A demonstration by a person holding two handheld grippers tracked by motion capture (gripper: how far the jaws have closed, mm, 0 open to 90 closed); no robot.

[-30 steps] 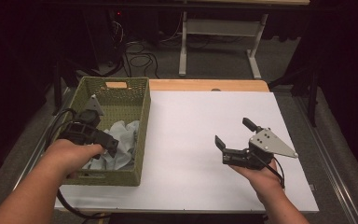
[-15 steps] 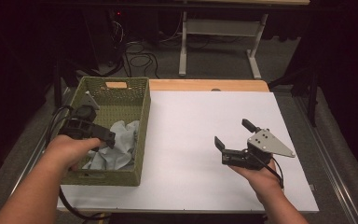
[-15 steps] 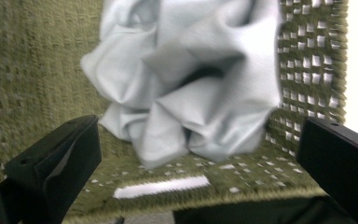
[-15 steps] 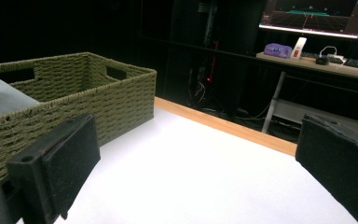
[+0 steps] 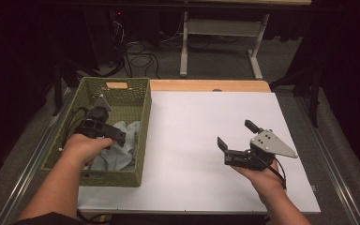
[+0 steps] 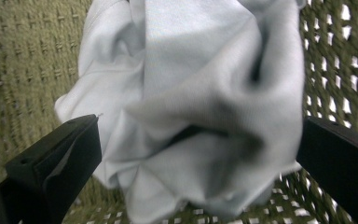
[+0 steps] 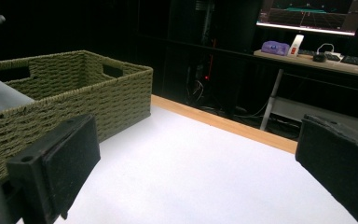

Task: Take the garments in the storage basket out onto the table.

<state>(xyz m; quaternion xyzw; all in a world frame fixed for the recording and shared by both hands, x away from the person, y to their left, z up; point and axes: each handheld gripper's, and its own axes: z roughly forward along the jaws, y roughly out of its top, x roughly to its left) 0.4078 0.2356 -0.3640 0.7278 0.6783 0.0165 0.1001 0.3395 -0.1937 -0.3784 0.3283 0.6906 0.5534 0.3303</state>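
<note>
Reaching down into the green woven basket [image 5: 140, 140] at the table's left, the left gripper [image 5: 104, 132] holds its jaws wide apart on either side of a crumpled pale-blue cloth [image 6: 191, 107] lying inside. Well apart to the right, the right gripper [image 5: 238, 140] hovers over the white tabletop [image 5: 192, 136], jaws spread and empty.

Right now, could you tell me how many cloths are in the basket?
1 that I can make out: a pale crumpled cloth in the basket's near half, between the open left gripper's jaws. More could be hidden beneath it.
</note>
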